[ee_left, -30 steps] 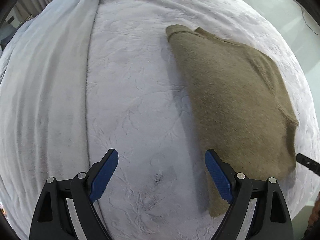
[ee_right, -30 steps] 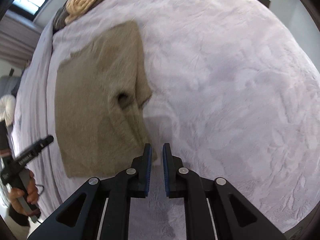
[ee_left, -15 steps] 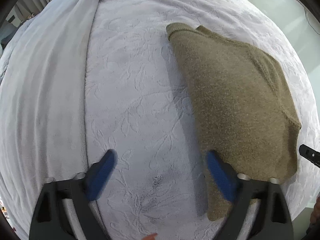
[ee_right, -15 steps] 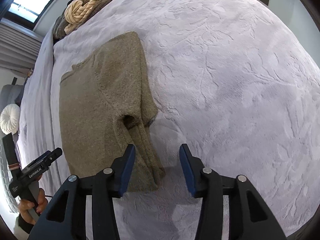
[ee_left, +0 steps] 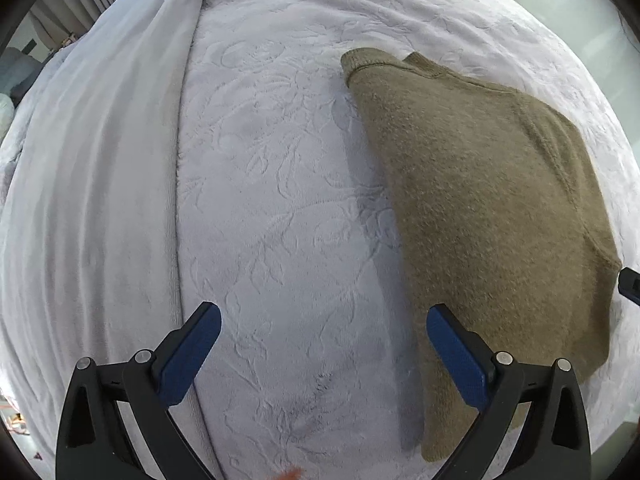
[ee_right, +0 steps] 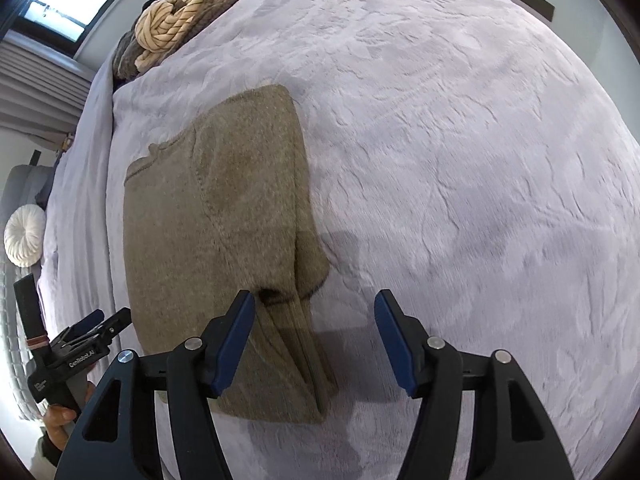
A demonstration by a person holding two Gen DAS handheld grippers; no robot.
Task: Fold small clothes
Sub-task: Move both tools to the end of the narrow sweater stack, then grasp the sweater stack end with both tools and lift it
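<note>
Nearest, the right hand-held gripper (ee_right: 314, 340) is opening over the olive sweater (ee_right: 212, 224), its pads clear of the knit. The left hand-held gripper (ee_left: 323, 354) gapes wide and empty. The sweater lies half-folded on the bed (ee_right: 460, 160); its loose sleeve fold could slip open when regrasped. No containers show.

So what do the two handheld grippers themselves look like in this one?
Both the left gripper and right gripper have black plastic frames with triangular cut-outs, silver pivot bolts and textured blue finger pads. The right wrist view shows white "GenRobot.AI" lettering on the left one.
</note>
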